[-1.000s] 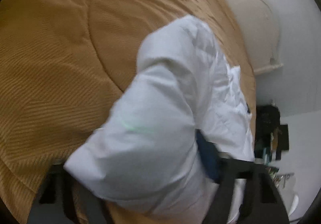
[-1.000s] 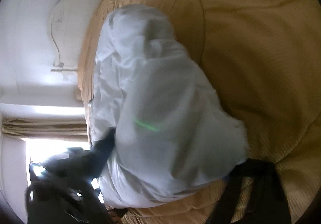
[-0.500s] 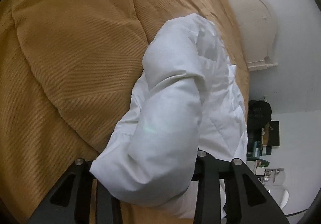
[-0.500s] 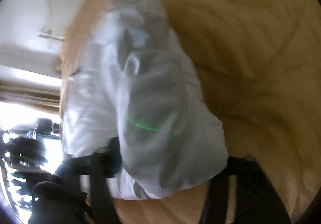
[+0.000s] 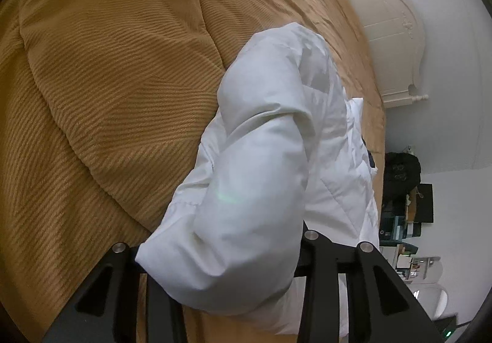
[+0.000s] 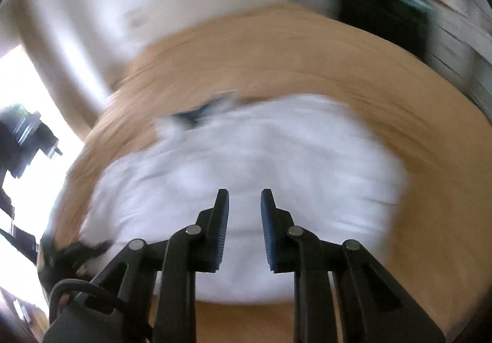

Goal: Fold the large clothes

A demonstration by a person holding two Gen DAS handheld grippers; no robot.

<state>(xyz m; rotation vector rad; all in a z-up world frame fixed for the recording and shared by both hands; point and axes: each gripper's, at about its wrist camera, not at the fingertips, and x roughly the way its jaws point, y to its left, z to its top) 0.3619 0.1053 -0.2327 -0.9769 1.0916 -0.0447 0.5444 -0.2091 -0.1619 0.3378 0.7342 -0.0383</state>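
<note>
White padded jacket (image 5: 264, 177) lay on the ochre bedspread (image 5: 107, 97): light, soft, springy; best taken at hem or cuff. Left gripper (image 5: 221, 275) clamped its sleeve; right gripper (image 6: 244, 204) hung empty, narrowly parted.

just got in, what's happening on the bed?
A person with two handheld grippers is folding a white puffy jacket on an orange bedspread. The left gripper has a bulky fold, likely a sleeve, between its fingers; whether it is clamped is hidden by the cloth. The right gripper is open and empty above the jacket, and that view is motion-blurred. The jacket looks partly bundled, not neatly folded.
</note>
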